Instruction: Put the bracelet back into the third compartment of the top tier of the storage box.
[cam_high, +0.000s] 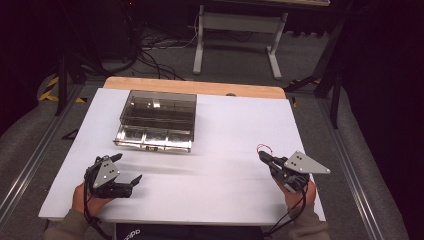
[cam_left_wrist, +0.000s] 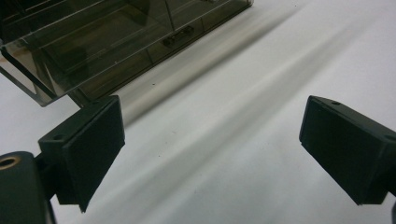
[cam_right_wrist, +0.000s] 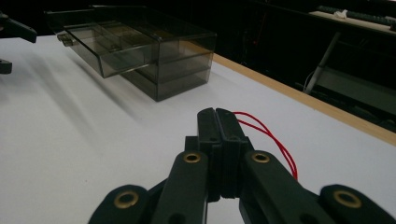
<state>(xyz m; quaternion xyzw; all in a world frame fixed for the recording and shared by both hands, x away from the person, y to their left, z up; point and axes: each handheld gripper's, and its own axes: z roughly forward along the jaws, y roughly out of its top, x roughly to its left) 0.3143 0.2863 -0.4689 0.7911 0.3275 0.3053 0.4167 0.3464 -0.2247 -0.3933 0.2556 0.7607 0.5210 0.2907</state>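
Left tool (cam_high: 129, 169) jaws wide, empty; right tool (cam_high: 263, 157) pinching red wire (cam_right_wrist: 275, 140); drawer box (cam_high: 157, 120) well apart.

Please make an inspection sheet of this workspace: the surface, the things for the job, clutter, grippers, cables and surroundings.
Surface: white table top with a wooden strip along the far edge; looks clean.
Job's things: smoky clear drawer box at far left of centre; its bottom drawer is pulled out toward the person; contents cannot be told.
Clutter: nothing seen on the table top.
Grippers: left gripper low over the near left of the table, jaws open, nothing between them; right gripper at near right, jaws shut, with a thin red wire loop at its tip.
Cables: black cable bundle on the floor beyond the table.
Surroundings: dark room; grey table frame behind.
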